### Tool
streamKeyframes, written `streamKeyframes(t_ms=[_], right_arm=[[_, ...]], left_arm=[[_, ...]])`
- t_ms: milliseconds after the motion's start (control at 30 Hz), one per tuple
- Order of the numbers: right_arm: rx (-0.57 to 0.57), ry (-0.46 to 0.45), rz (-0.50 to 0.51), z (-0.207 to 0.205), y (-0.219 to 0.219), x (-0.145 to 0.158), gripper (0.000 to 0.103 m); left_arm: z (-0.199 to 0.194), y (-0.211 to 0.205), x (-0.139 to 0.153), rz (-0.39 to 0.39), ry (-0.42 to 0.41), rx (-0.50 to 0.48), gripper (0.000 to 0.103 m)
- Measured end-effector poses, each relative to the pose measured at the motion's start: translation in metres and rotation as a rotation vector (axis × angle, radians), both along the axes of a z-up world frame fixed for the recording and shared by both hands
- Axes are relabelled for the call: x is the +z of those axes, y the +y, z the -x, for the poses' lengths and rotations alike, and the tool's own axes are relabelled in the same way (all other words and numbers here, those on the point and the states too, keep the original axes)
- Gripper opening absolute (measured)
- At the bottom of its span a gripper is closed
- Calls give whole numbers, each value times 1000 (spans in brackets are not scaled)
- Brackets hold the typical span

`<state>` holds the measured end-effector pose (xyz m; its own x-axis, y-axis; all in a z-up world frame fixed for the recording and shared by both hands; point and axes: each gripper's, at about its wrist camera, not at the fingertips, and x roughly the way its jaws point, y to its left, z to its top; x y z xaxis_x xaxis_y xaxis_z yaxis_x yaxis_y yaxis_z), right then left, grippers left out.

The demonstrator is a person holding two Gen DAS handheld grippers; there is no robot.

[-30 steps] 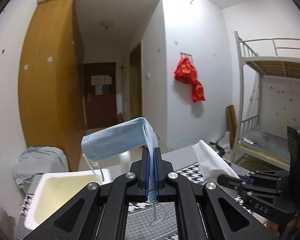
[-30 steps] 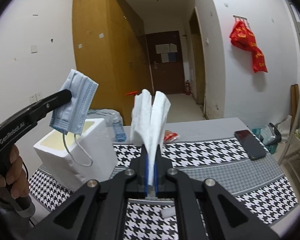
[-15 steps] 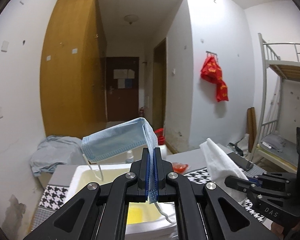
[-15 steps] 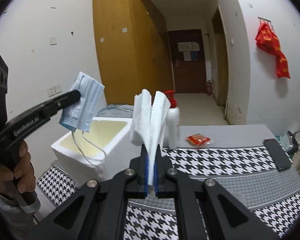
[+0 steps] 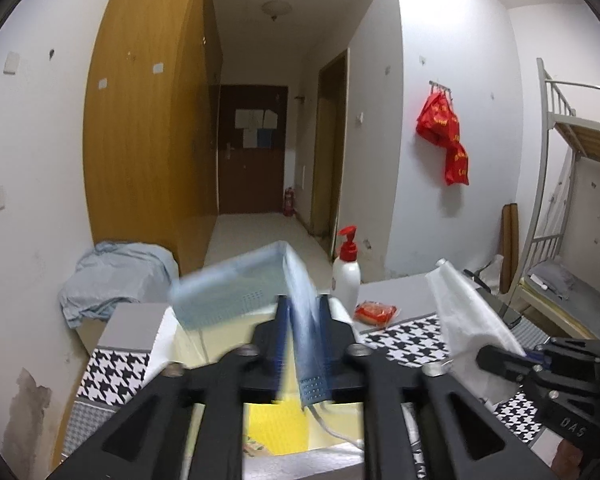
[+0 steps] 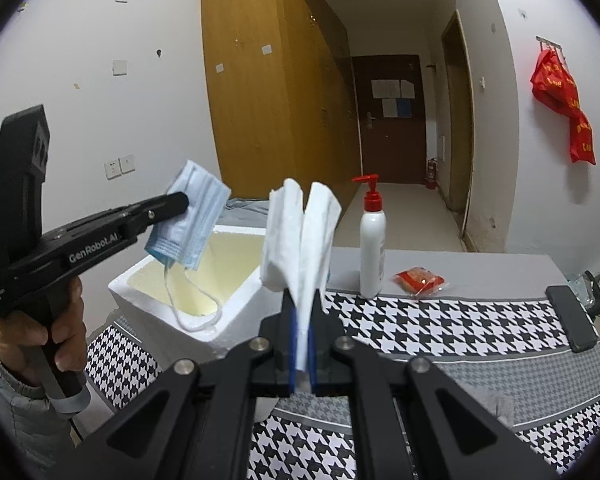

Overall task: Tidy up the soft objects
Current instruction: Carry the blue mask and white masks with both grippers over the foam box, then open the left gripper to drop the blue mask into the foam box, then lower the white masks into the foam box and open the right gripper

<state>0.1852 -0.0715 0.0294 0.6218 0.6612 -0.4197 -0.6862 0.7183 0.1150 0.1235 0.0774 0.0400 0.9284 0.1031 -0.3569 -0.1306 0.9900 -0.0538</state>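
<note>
My left gripper (image 5: 302,308) has its jaws parted, and the blue face mask (image 5: 236,292) sits blurred between them, right above the white foam box (image 5: 164,344). In the right wrist view the left gripper (image 6: 182,202) holds the mask (image 6: 192,224) over the foam box (image 6: 188,316), ear loops dangling into it. My right gripper (image 6: 302,308) is shut on a folded white tissue (image 6: 300,240), held above the table to the right of the box. The tissue also shows in the left wrist view (image 5: 464,312).
A white pump bottle with red top (image 6: 372,252) and a red packet (image 6: 418,278) stand behind on the houndstooth tablecloth (image 6: 440,328). A black phone (image 6: 570,316) lies at the right edge. A bunk bed (image 5: 572,200) stands at right.
Both grippers moved left toward the foam box. The left gripper's jaws have opened and the mask is blurred, slipping between them.
</note>
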Motion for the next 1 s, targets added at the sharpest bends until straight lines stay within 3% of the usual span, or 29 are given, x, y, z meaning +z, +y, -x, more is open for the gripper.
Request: streamKeyframes(t_ms=[33, 67, 233, 567, 1000], right_arm=[[-3, 1, 1, 0, 0, 0, 7], [-6, 0, 2, -1, 1, 0, 7], [-15, 3, 8, -3, 4, 0, 7], [-2, 5, 30, -5, 19, 0, 7], [48, -20, 44, -3, 45, 11, 7]], left_arm=[[0, 2, -2, 8, 3, 3, 58], [-1, 4, -3, 13, 7, 11, 74], [3, 6, -8, -5, 6, 54, 95], [25, 17, -2, -47, -34, 139, 101], [57, 40, 3, -29, -70, 225, 102]])
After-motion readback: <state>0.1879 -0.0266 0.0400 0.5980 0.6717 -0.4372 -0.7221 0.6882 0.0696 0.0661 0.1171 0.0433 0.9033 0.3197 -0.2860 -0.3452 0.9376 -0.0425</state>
